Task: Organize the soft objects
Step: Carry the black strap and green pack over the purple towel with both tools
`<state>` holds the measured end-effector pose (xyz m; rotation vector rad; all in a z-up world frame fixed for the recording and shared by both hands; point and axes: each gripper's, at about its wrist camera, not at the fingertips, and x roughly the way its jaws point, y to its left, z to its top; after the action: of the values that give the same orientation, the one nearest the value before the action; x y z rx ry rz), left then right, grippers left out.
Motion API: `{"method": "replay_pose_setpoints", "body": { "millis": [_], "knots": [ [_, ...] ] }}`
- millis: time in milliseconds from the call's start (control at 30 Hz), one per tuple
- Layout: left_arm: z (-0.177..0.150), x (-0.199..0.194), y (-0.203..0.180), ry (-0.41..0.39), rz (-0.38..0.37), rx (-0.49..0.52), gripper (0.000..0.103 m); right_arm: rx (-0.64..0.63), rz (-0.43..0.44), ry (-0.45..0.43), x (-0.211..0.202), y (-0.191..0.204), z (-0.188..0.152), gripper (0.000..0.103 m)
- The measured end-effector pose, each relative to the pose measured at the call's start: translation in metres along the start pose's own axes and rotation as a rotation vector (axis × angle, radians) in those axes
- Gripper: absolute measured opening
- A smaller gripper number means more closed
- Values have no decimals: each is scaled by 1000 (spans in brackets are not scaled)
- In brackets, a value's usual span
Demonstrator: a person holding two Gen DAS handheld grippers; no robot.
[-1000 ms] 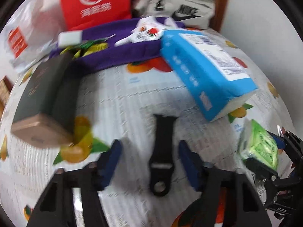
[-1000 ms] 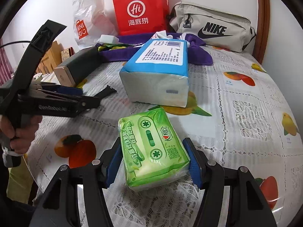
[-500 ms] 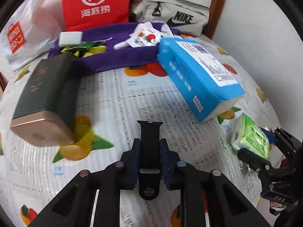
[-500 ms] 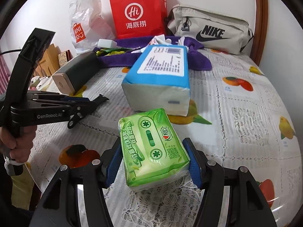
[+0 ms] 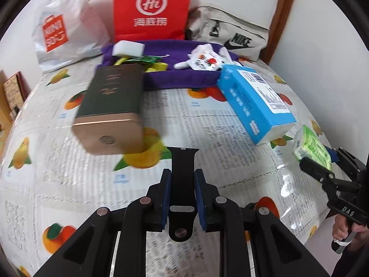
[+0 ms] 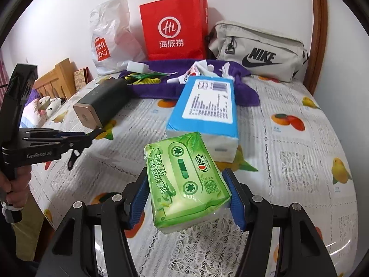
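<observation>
Two hand-held grippers work above a table covered in a white lace cloth with printed fruit point(image 5: 69, 161). Left gripper point(image 5: 182, 198): jaws narrow, the blue pads clamped on the flat sides of a black watch strap point(image 5: 183, 168), a smooth rubbery band whose squared end projects forward past the fingertips and whose rounded end with a metal stud hangs back between the fingers. The gripper points steeply down; in the right wrist view a hand point(image 6: 13, 184) grips its handle from below. Ahead and left of this gripper lies a dark rectangular box with a rounded gold end cap point(image 5: 110, 115). Farther ahead, a purple cloth point(image 5: 180, 78) carries a white sponge block point(image 5: 129, 48) and small packets. Ahead and to its right lies a blue paper-tissue pack point(image 5: 253, 101), soft-sided and oblong.

Right gripper point(image 6: 189, 198): jaws moderately wide, pads pressed on both long sides of a green tissue pack point(image 6: 186, 180), a glossy plastic-wrapped cushion printed with a cassette design, held clear of the cloth and tilted. The gripper slants downward. Directly beyond it sits the blue pack; behind that, against the wall, stand a white plastic bag point(image 6: 110, 37), a red paper bag point(image 6: 173, 30) and a beige fabric pouch point(image 6: 258, 48).
</observation>
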<state>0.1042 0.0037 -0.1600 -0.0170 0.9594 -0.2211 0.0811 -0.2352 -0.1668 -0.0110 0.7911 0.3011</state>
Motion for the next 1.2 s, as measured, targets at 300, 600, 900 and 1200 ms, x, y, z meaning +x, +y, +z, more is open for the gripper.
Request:
{"method": "replay_pose_setpoints", "body": {
  "millis": [300, 600, 900, 1200],
  "knots": [
    [1, -28, 28, -40, 42, -63, 19, 5, 12, -33, -11, 3, 17, 61],
    [24, -48, 51, -88, 74, -102, 19, 2, 32, -61, -13, 5, 44, 61],
    [55, -46, 60, -114, 70, -114, 20, 3, 11, -64, -5, -2, 67, 61],
    [91, -27, 58, -119, 54, -101, 20, 38, -17, -60, 17, -21, 99, 61]
  ]
}}
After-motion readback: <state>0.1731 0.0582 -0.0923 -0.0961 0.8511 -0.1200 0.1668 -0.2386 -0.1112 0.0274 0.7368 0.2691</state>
